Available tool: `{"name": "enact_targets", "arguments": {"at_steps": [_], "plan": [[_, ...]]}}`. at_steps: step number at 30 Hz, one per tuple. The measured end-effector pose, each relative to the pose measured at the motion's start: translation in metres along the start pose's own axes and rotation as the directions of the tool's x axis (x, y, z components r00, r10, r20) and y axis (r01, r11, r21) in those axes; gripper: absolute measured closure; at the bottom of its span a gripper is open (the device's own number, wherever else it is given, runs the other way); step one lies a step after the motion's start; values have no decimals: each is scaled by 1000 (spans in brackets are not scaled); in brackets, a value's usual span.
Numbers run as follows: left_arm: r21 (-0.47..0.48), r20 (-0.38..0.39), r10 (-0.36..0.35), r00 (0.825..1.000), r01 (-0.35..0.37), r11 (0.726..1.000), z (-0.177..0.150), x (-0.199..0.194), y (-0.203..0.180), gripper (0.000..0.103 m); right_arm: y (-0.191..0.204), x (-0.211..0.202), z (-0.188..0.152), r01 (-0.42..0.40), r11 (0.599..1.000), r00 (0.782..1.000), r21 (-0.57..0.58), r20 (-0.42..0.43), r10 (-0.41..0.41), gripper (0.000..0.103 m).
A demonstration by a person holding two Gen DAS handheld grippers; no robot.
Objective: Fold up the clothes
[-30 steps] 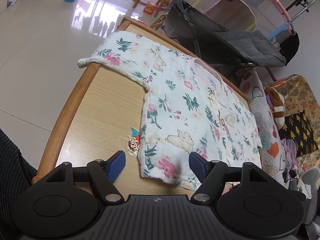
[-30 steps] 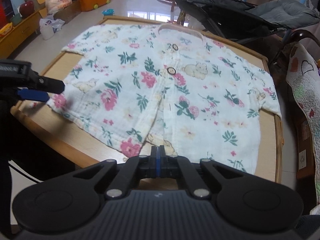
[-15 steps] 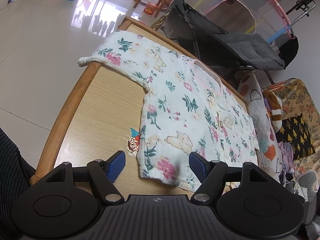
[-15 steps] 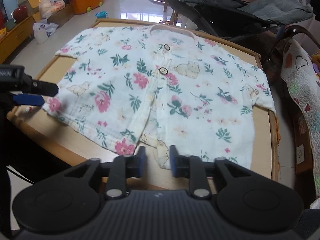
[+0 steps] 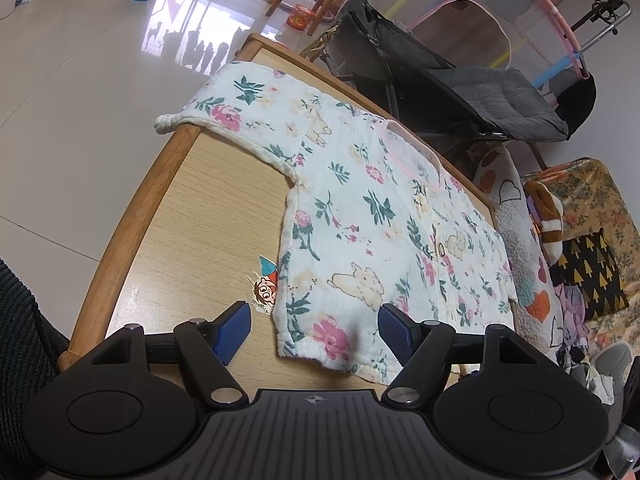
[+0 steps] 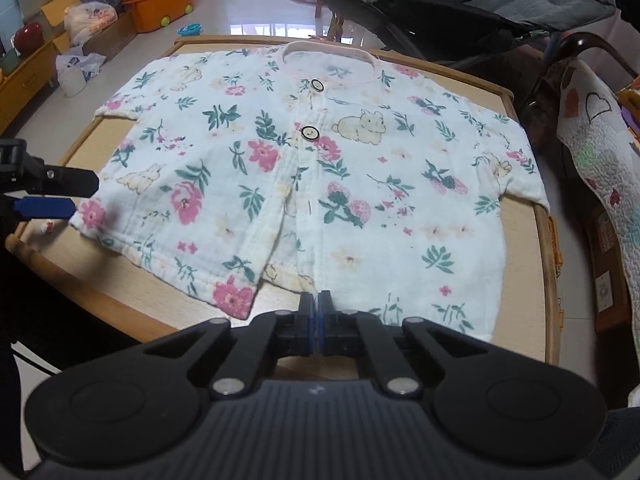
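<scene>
While floral shirt (image 6: 320, 184) lies flat on table (image 5: 192, 216), left hand-held gripper (image 5: 314, 322) gapes; right hand-held gripper (image 6: 315, 312) pinched closed, empty.

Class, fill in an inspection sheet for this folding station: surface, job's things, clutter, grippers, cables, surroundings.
Surface: wooden table, raised rim.
Job's things: floral shirt spread flat, front up, one sleeve over the table's edge.
Clutter: cartoon sticker beside the hem.
Grippers: left gripper open at the hem corner; right gripper shut at the hem, nothing visibly held.
Cables: nothing seen.
Surroundings: stroller, orange bin, quilt.
</scene>
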State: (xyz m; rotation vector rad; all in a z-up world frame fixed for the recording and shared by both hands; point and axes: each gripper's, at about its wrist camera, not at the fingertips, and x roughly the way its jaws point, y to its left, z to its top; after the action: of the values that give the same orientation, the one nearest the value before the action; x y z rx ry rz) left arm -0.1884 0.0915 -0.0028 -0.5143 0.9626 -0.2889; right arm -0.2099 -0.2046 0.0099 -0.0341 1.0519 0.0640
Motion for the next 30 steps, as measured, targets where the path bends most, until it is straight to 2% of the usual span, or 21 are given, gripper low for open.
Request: {"name": "enact_targets", "arguments": {"at_steps": [6, 11, 14, 18, 26, 30], "plan": [[-5, 0, -4, 1000, 4, 1000, 0, 0, 2, 31, -2, -14, 9, -60, 997, 998, 47, 31, 58, 102], [-7, -1, -7, 1000, 7, 1000, 1, -1, 2, 31, -2, -23, 18, -176, 976, 984, 126, 51, 171, 102], [-9, -1, -8, 1000, 8, 1000, 1, -1, 3, 31, 2, -27, 22, -214, 967, 976, 137, 58, 208, 102], [-10, -1, -8, 1000, 8, 1000, 1, -1, 3, 31, 7, -27, 26, -234, 964, 972, 129, 59, 228, 102], [-12, -2, -8, 1000, 8, 1000, 0, -2, 3, 31, 23, 9, 18, -211, 975, 975, 70, -50, 214, 102], [-24, 1, -4, 1000, 4, 1000, 2, -3, 5, 31, 26, 11, 17, -222, 974, 974, 45, -41, 223, 97]]}}
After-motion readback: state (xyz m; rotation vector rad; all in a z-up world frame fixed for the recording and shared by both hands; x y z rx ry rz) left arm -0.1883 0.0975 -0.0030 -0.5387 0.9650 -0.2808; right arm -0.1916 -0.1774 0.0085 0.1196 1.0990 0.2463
